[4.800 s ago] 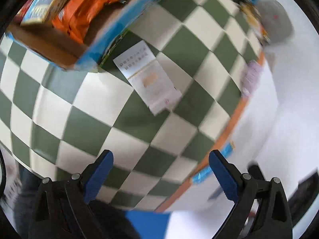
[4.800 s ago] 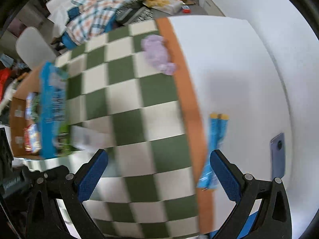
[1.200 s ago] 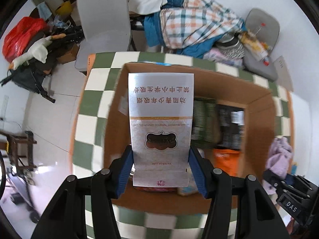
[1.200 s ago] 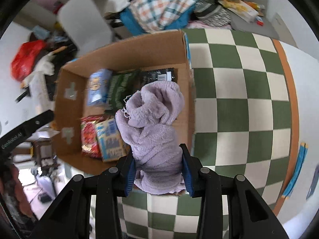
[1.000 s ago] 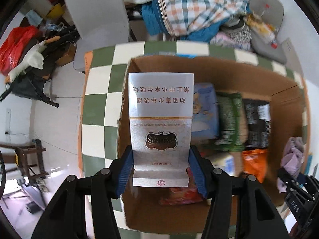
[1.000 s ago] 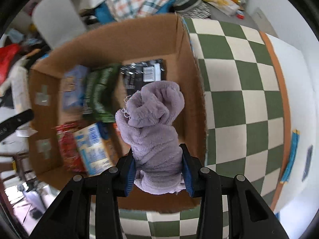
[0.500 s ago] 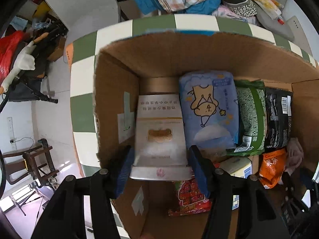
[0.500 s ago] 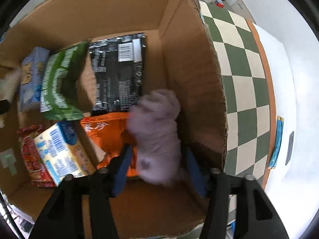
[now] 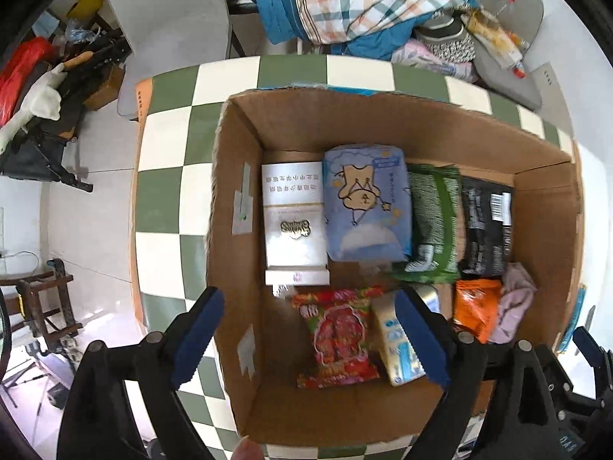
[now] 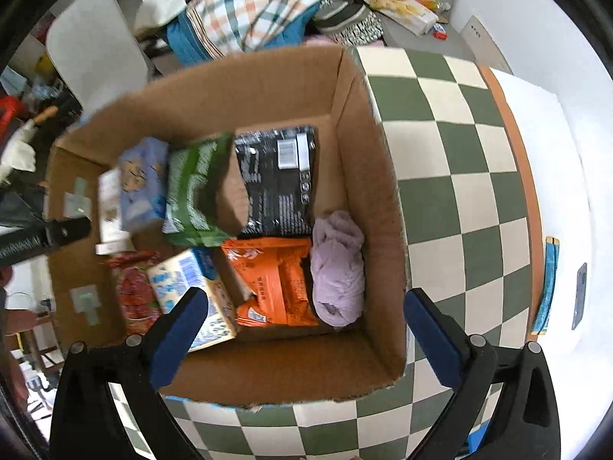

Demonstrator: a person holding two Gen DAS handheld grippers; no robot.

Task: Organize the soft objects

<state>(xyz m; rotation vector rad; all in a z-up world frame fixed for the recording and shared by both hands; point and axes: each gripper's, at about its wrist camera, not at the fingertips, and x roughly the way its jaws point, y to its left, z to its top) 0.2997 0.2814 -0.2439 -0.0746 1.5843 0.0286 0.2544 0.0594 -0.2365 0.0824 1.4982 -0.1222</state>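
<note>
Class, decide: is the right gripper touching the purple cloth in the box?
Apart. The right wrist view shows the right gripper open above the purple cloth.

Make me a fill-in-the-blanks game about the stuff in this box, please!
1. The purple fluffy cloth lies inside the cardboard ____.
2. Right beside the purple fluffy cloth lies a snack bag whose color is ____.
3. The left gripper and the right gripper are both ____ and hold nothing.
4. The tablecloth has green and white ____.

Missing words: box; orange; open; squares
</note>
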